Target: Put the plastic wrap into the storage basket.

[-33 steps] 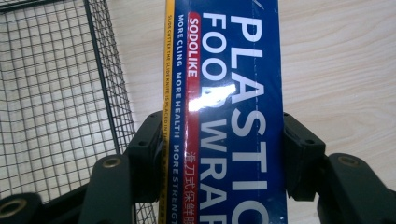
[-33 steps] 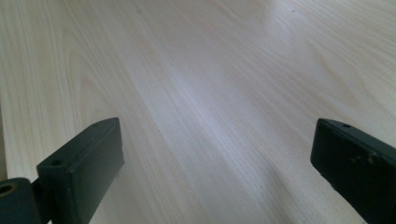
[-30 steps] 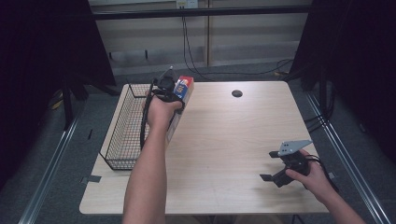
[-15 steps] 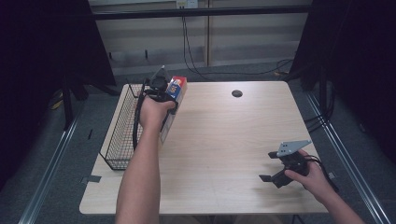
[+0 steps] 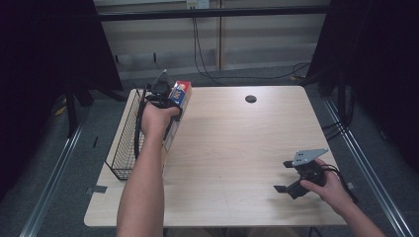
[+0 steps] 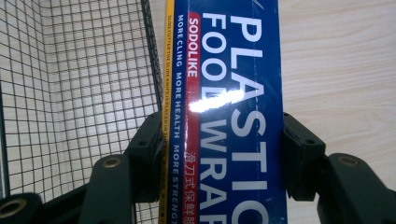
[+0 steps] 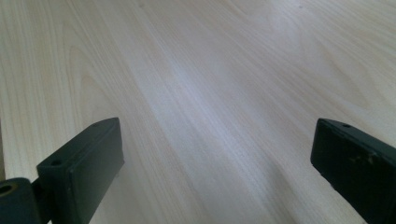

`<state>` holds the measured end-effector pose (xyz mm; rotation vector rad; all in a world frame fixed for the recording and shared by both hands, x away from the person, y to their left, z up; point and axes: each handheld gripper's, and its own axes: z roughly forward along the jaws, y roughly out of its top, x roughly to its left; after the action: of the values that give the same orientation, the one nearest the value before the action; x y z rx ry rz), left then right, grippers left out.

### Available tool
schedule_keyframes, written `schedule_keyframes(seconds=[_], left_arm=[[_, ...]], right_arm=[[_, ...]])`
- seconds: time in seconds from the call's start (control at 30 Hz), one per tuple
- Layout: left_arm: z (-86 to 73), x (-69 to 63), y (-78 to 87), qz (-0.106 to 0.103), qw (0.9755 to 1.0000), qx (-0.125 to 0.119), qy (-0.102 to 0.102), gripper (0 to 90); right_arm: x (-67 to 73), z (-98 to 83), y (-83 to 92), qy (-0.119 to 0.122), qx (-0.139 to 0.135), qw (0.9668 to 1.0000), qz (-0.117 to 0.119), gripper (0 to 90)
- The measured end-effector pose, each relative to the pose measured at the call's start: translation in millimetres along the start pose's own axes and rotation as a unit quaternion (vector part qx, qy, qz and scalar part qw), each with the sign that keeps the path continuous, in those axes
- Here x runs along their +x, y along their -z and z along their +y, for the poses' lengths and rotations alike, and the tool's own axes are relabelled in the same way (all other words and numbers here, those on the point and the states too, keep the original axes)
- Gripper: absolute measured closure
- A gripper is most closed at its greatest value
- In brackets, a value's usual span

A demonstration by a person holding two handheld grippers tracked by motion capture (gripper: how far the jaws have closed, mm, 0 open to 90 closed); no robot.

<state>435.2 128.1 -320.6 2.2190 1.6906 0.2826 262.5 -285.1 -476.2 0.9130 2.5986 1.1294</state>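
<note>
Left gripper (image 5: 165,94) clenched on the plastic food wrap box (image 5: 179,98), jaws pressing its two long sides (left gripper view: box (image 6: 229,112) squarely between the black jaws, pads flat against the cardboard). Box long and narrow, long axis running straight ahead of the gripper, along the line of its jaws. In the high view, box held up off the surface (image 5: 237,148), far end raised toward the back edge, near end hidden under the left hand.

Wire basket (image 5: 126,143) immediately to the left of the held box. In the left gripper view, basket mesh (image 6: 79,93) just beside the box's yellow edge, rim wire close alongside; touching or not, impossible to tell. Relation that counts for the next move: basket opening lying sideways-left of the gripper, its length roughly parallel to the box's long axis, so probably a short sideways carry and a lowering, no turning needed. Left hand far nearer to the basket than the right.

Basket contents: nothing seen through the visible mesh (nearer corner hidden by the forearm).

Right gripper (image 5: 291,185) released, jaws wide apart (right gripper view: bare wood (image 7: 210,93) between them), resting low at the near right of the surface, well apart from box and basket.
</note>
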Motion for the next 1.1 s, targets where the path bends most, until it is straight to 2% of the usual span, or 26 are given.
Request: schedule_keyframes(seconds=[0.3,0.33,0.47,0.5,0.53,0.6,0.63,0.77,0.97,1.0,1.1], left_arm=[[-3.1,8.2,4.1,0.006,0.9999,-0.001,0.009,42.9],[-4.2,9.2,4.7,0.005,0.9998,-0.002,0.017,43.0],[-5.1,12.4,5.6,0.010,0.9999,0.000,0.014,43.0],[-5.6,12.6,5.7,0.008,0.9998,-0.002,0.020,43.0],[-5.6,14.3,6.4,0.010,0.9998,0.000,0.015,43.0],[-6.4,15.3,7.0,0.010,0.9997,-0.001,0.023,43.0],[-6.5,16.8,7.6,0.011,0.9998,0.001,0.018,43.0],[-8.2,18.7,7.6,0.012,0.9996,0.001,0.027,43.0],[-10.1,25.1,10.1,0.014,0.9995,0.001,0.029,43.0],[-10.6,25.4,10.6,0.012,0.9993,0.003,0.035,43.0],[-12.3,29.6,11.9,0.018,0.9992,0.000,0.036,43.0]], right_arm=[[0.4,0.3,-0.5,-0.002,0.000,1.0000,0.003,2.2],[0.3,0.3,-0.3,-0.002,0.000,1.0000,0.003,2.2],[0.6,0.2,-0.5,-0.002,0.000,1.0000,0.001,2.2],[0.6,0.2,-0.8,0.000,0.000,1.0000,0.002,2.2],[0.6,0.1,-1.0,0.001,0.001,1.0000,0.002,2.2],[0.6,0.2,-1.1,0.001,0.001,1.0000,0.002,2.2],[0.6,0.2,-1.1,0.000,0.001,1.0000,0.002,2.2],[0.7,0.1,-1.3,-0.001,0.001,1.0000,0.001,2.2],[0.5,0.2,-0.9,-0.001,0.000,1.0000,0.001,2.2],[0.5,0.2,-1.1,0.001,0.001,1.0000,0.002,2.2],[0.6,0.2,-1.0,0.000,0.001,1.0000,0.002,2.2]])
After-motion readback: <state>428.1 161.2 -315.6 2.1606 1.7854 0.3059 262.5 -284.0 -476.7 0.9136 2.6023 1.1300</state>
